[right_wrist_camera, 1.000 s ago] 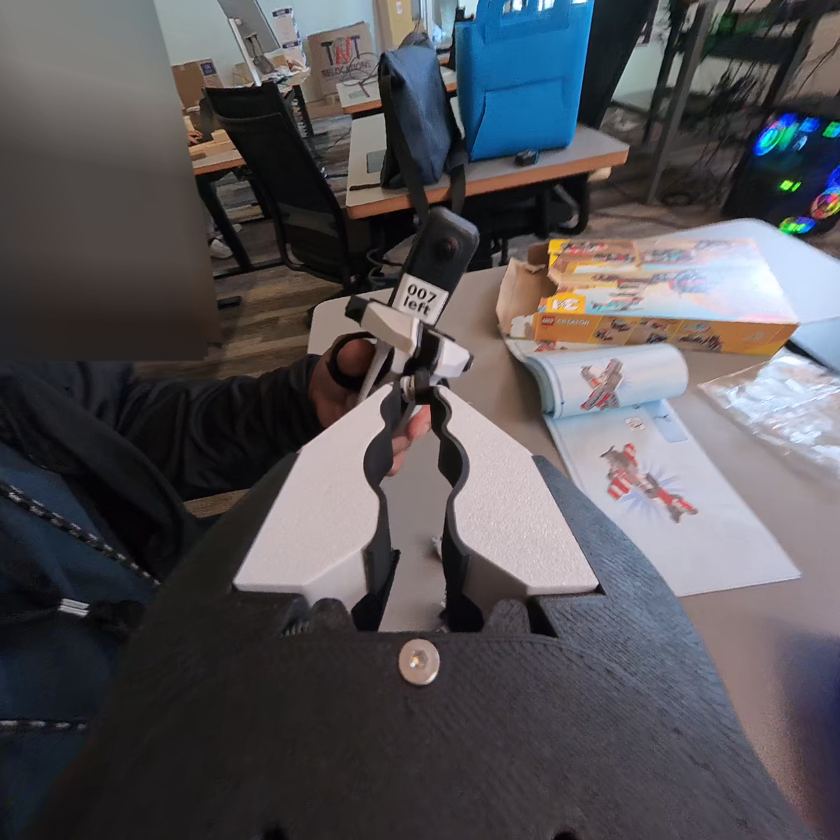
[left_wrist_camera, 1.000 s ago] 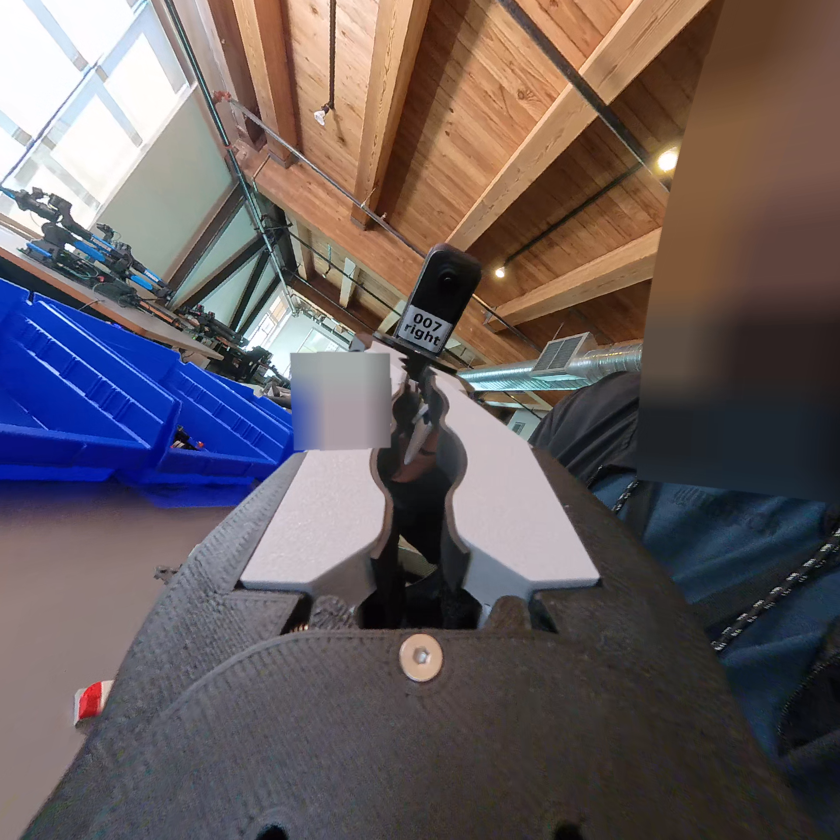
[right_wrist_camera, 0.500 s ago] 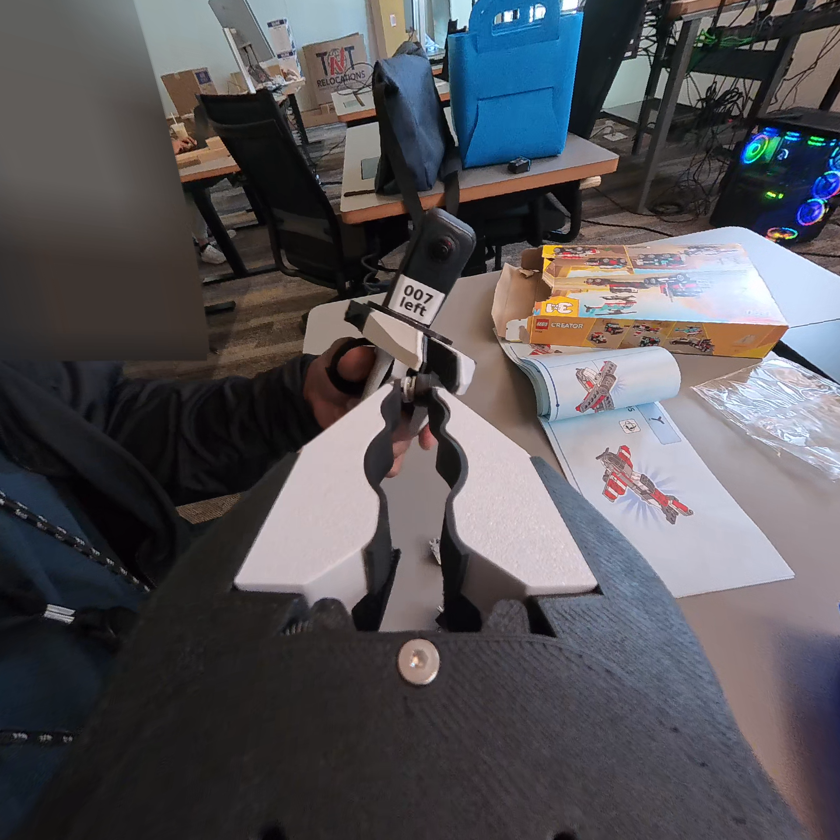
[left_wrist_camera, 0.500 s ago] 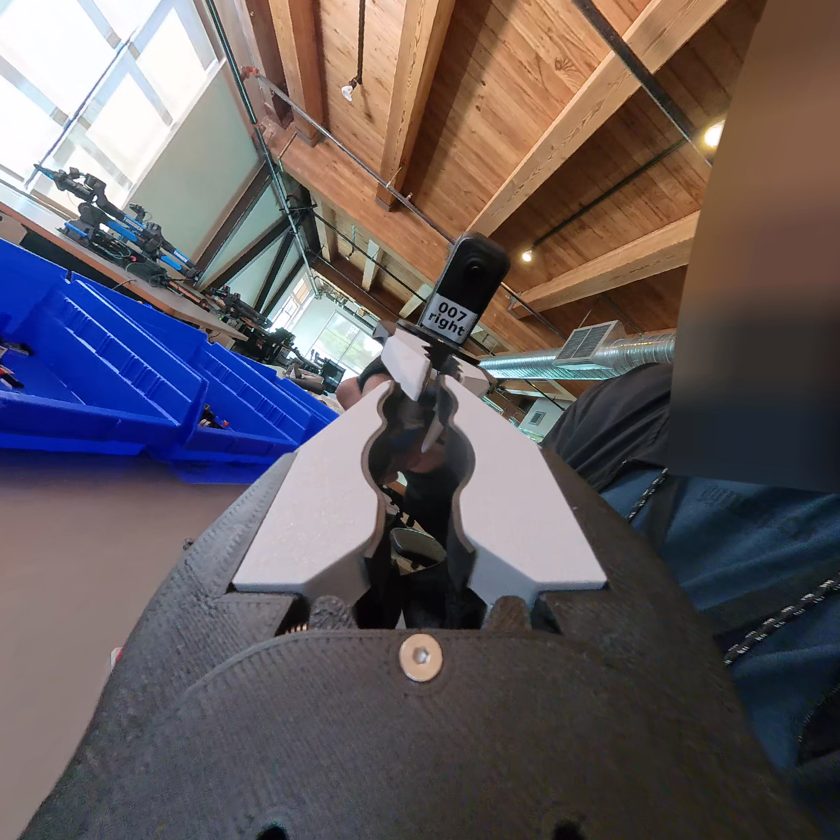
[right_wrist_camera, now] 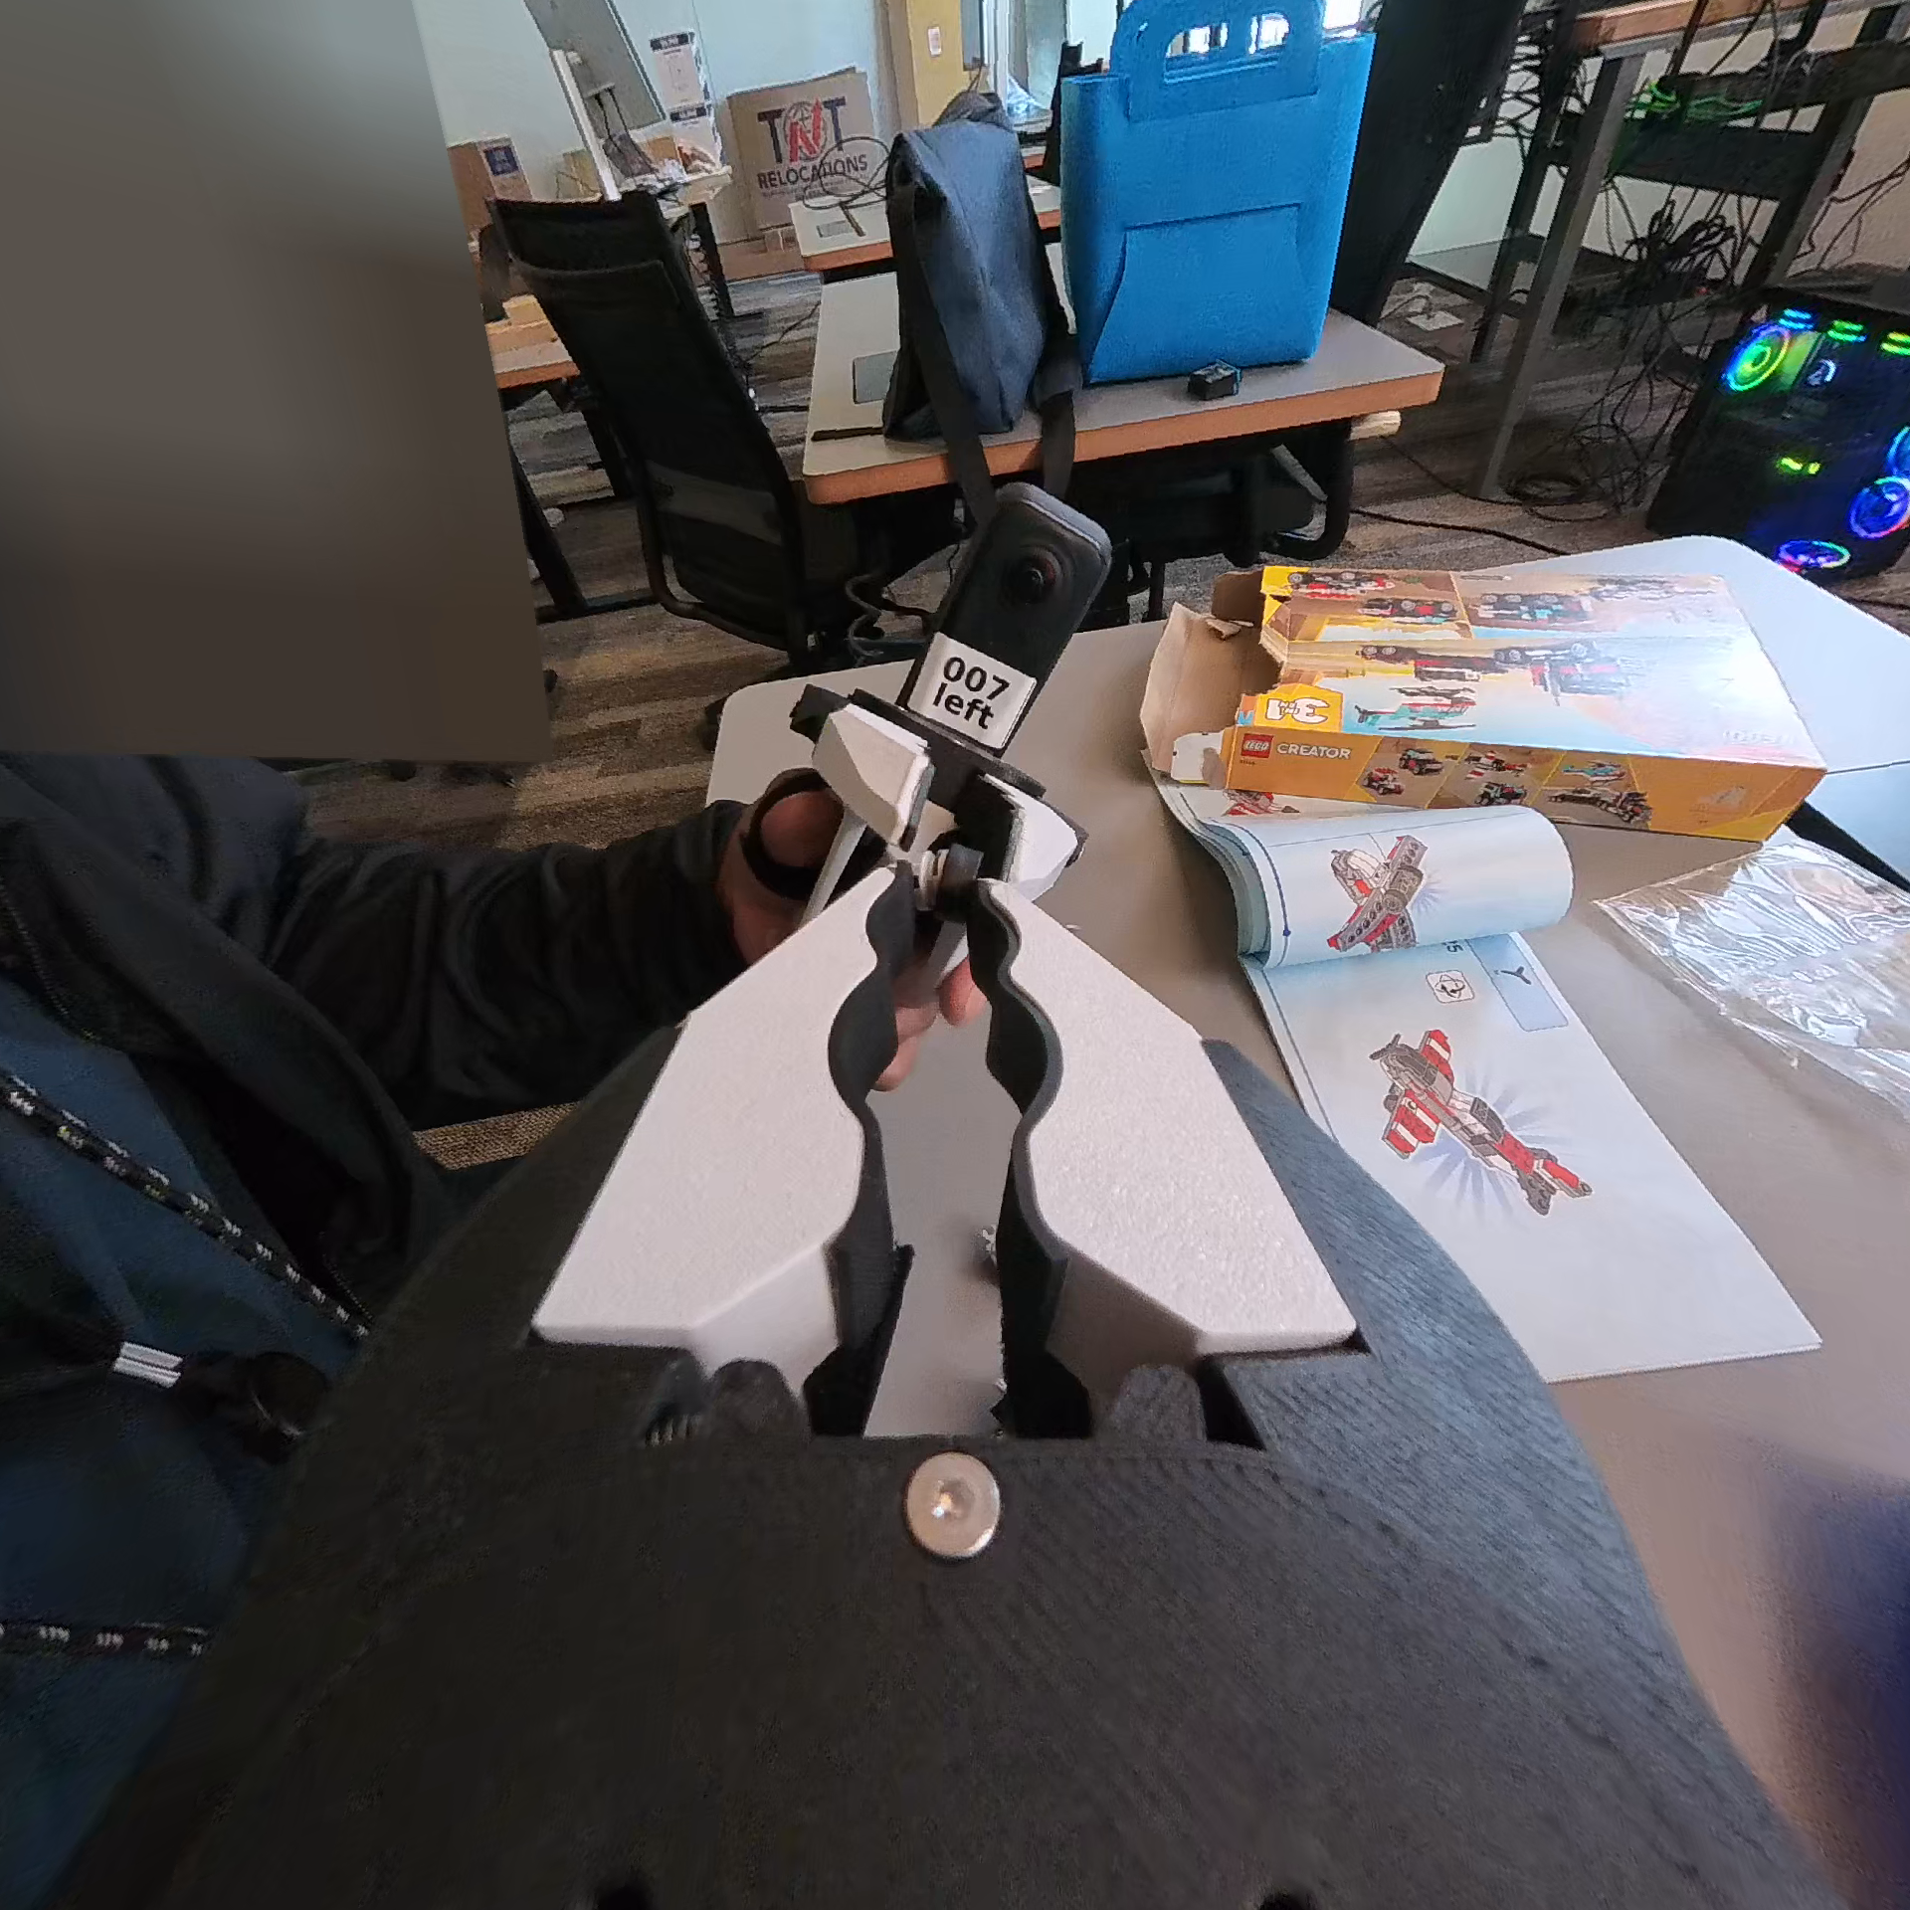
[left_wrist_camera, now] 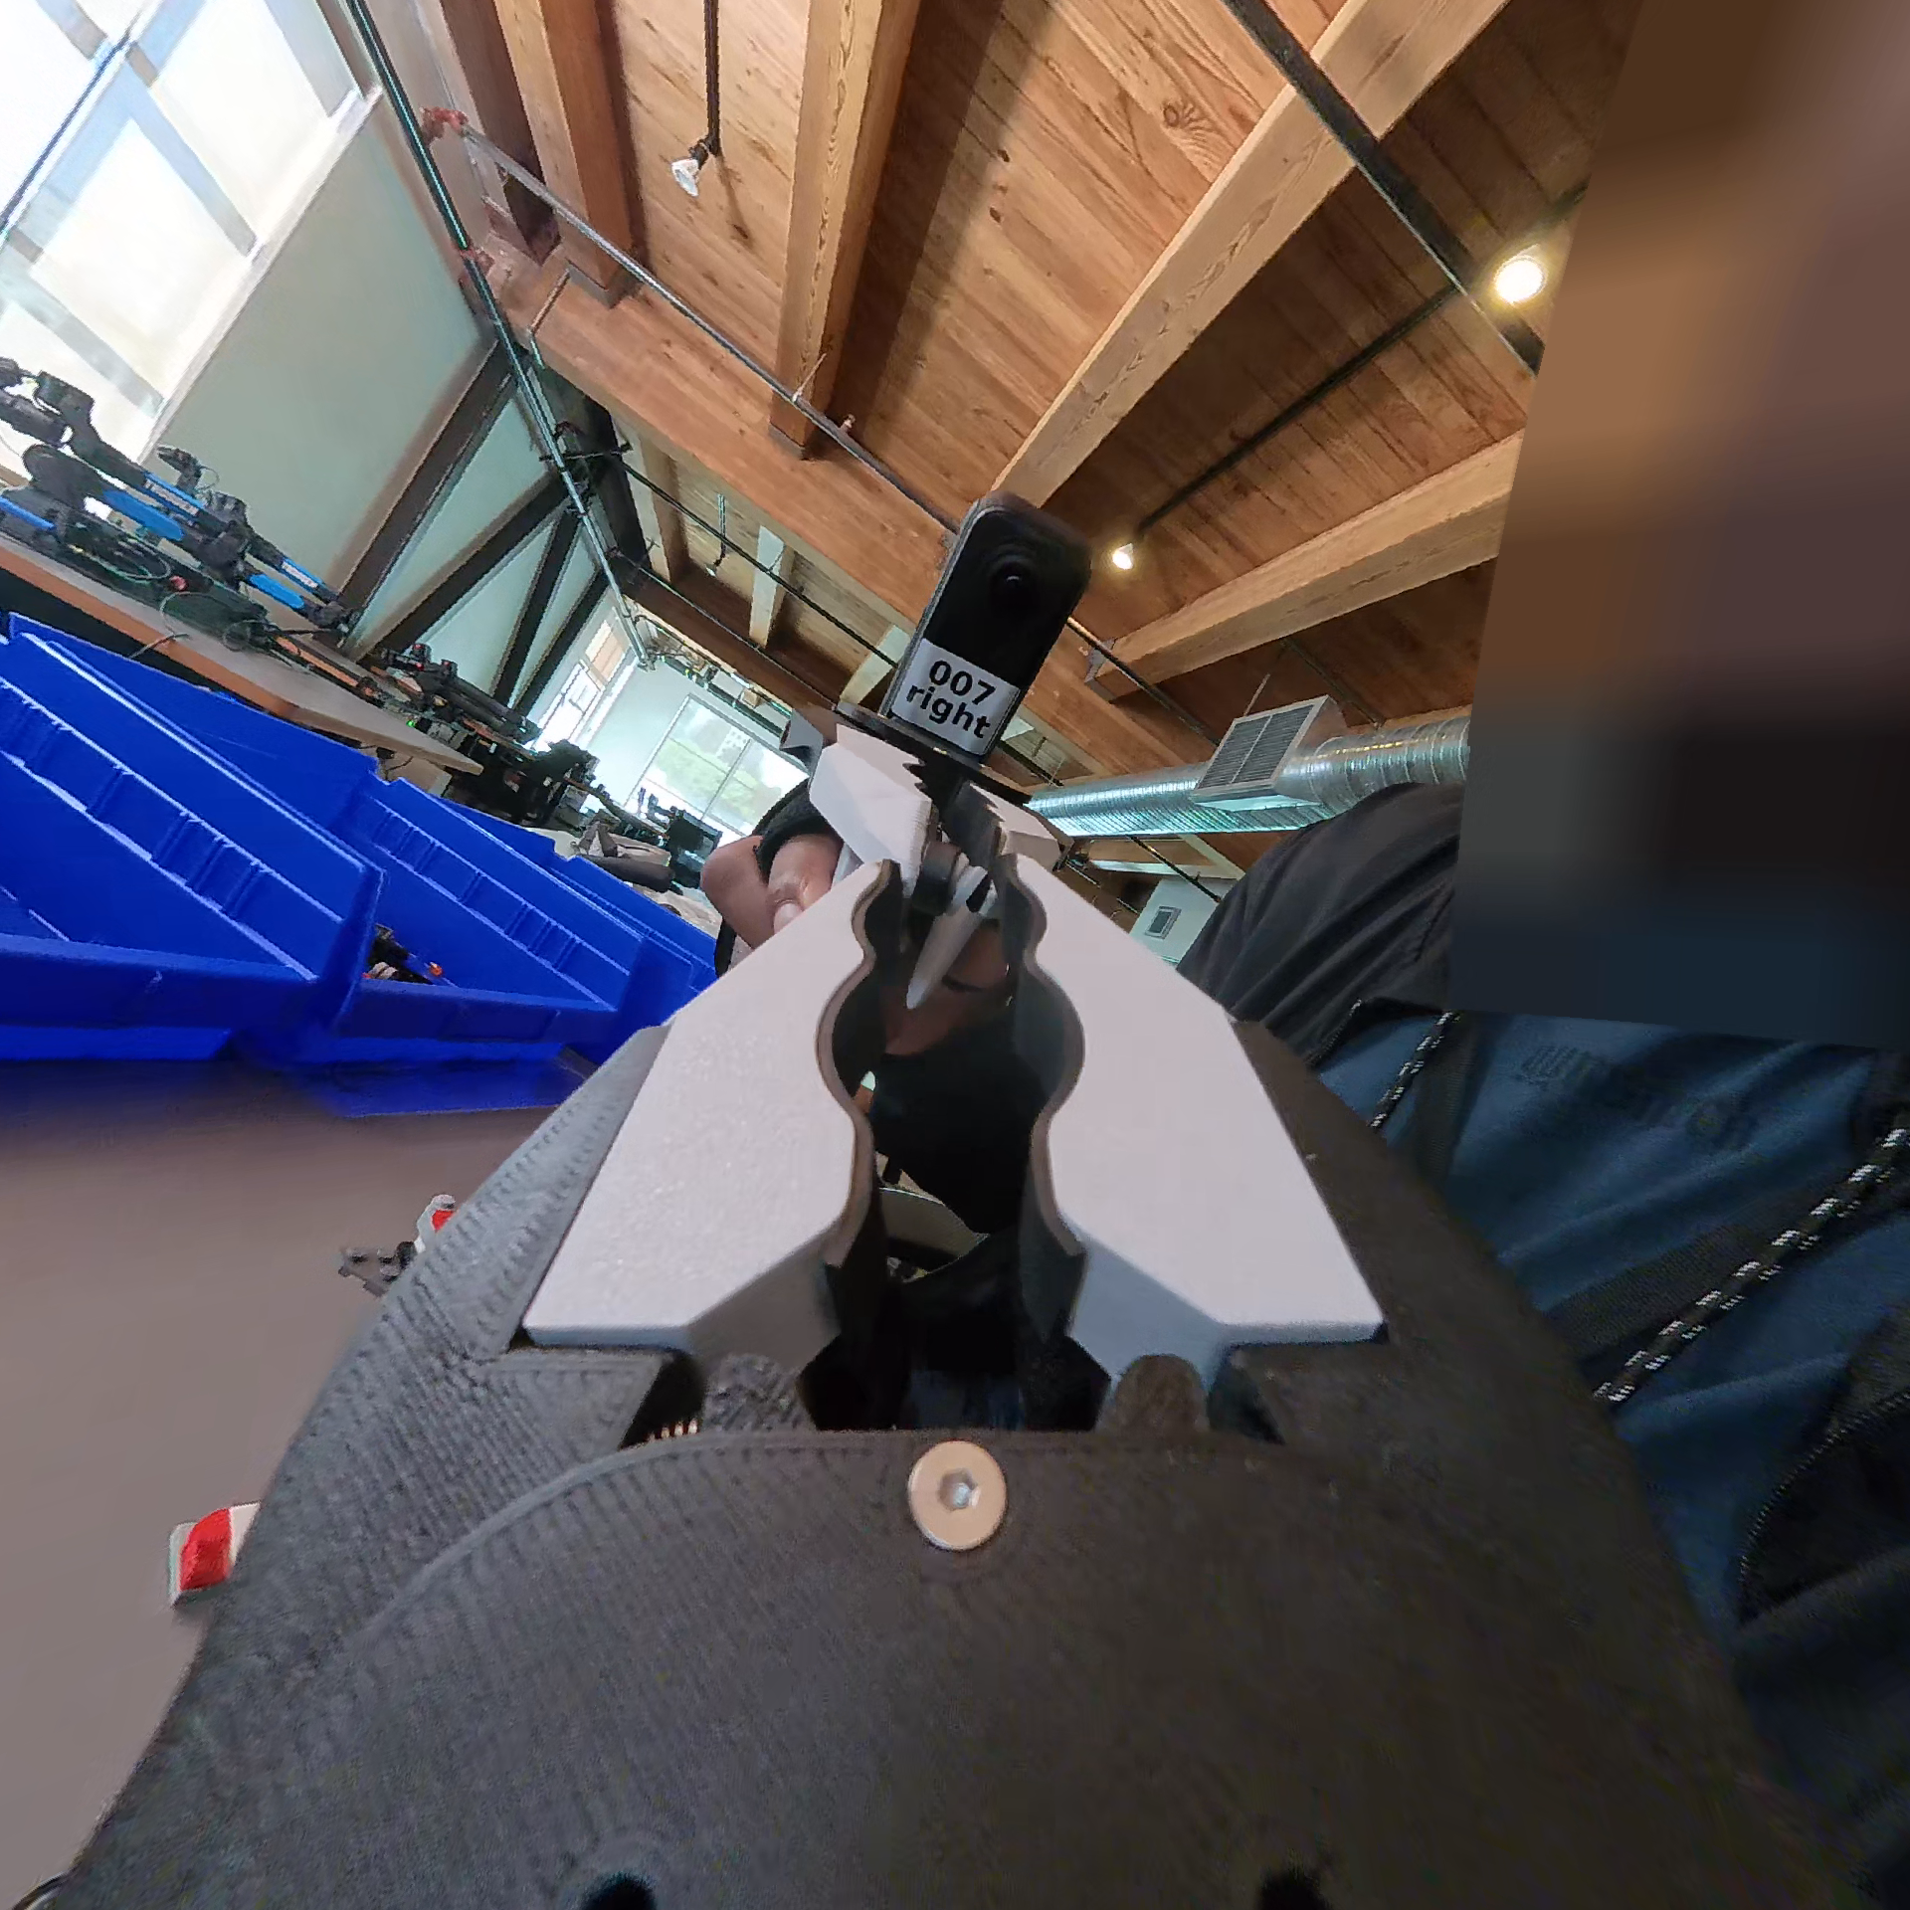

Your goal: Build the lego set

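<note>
My two grippers are held up in the air, pointing at each other with their tips meeting. In the right wrist view my right gripper (right_wrist_camera: 941, 894) has its jaws nearly closed on a small white and black lego piece (right_wrist_camera: 938, 879), with the left gripper's body (right_wrist_camera: 930, 796) right behind it. In the left wrist view my left gripper (left_wrist_camera: 951, 884) has a narrow gap at its tips. The right gripper's tips (left_wrist_camera: 935, 889) fill that gap, so what the left holds is hidden. A red brick (left_wrist_camera: 212, 1550) lies on the table.
An open lego box (right_wrist_camera: 1530, 713), an open instruction booklet (right_wrist_camera: 1447, 1085) and a clear plastic bag (right_wrist_camera: 1778, 951) lie on the grey table (right_wrist_camera: 1705, 1499) to the right. Blue bins (left_wrist_camera: 207, 879) stand at the far left. Small dark pieces (left_wrist_camera: 382, 1256) lie near them. The person's torso is close behind. My left and right fingertips are right by each other.
Both grippers stay tip to tip. The left gripper has tilted and shifted a little, so the right gripper's camera now shows higher and further right. The jaw gaps look unchanged.
</note>
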